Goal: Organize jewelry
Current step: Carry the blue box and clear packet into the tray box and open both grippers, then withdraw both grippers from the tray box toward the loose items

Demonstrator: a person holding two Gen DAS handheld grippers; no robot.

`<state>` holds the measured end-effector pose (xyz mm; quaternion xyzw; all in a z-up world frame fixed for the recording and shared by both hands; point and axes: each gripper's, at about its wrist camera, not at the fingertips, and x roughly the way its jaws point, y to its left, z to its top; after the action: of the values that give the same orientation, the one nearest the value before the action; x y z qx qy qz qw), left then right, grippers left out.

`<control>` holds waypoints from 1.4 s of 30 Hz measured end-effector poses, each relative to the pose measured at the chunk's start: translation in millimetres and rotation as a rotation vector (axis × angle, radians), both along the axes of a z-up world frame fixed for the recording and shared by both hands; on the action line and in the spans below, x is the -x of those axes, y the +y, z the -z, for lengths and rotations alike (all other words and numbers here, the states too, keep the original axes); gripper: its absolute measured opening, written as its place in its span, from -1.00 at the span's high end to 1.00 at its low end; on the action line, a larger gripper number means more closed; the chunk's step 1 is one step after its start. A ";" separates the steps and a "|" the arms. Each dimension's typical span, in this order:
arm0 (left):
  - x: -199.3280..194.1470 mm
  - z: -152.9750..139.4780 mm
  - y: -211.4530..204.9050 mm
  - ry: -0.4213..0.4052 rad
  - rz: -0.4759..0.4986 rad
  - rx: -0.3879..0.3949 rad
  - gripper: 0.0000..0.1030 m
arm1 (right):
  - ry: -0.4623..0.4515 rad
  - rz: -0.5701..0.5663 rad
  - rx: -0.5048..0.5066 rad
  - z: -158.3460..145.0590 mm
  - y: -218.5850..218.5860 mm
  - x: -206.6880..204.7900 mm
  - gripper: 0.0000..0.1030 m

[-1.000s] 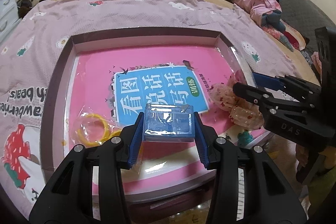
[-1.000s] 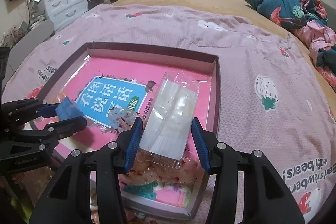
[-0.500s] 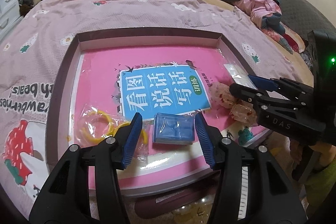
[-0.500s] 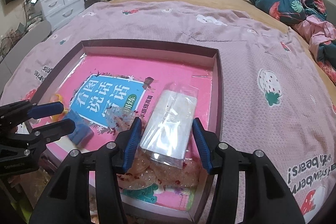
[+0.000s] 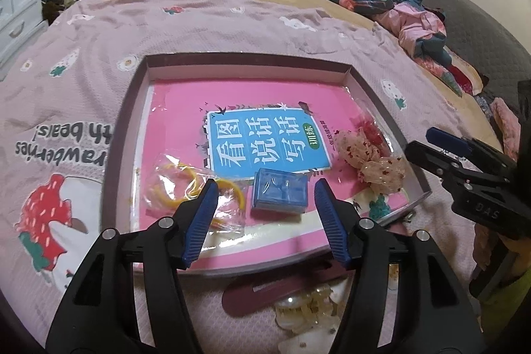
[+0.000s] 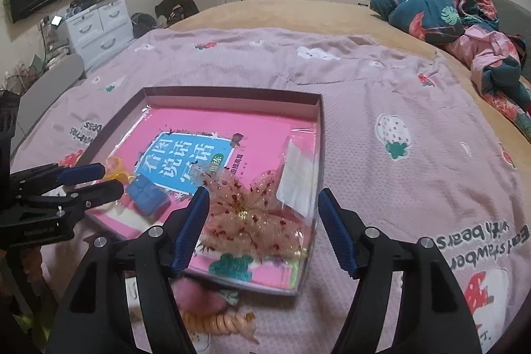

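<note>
Both grippers have let go since a second ago: the blue box (image 5: 279, 192) and the clear packet (image 6: 297, 178) now lie in the tray (image 5: 123, 108) instead of being clamped. Left gripper (image 5: 265, 193) stands with fingers wide apart, the one blue box resting between and just ahead of its tips. Right gripper (image 6: 263, 200) is likewise spread, above one sheer red-flecked bow (image 6: 252, 214), the single packet just beyond, against the tray's right wall. One bag of yellow bangles (image 5: 186, 184) lies left of the box.
</note>
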<state>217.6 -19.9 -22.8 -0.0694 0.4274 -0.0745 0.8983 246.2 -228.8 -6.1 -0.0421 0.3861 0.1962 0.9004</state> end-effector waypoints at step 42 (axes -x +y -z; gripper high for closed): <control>88.4 -46.6 12.3 -0.110 -0.061 -0.016 -0.81 | -0.069 -0.004 -0.028 -33.3 -24.8 102.6 -0.70</control>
<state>129.2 -7.7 23.8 -0.0709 0.3758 -0.0474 0.9228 143.6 -253.6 27.2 -0.0373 0.3522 0.2019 0.9131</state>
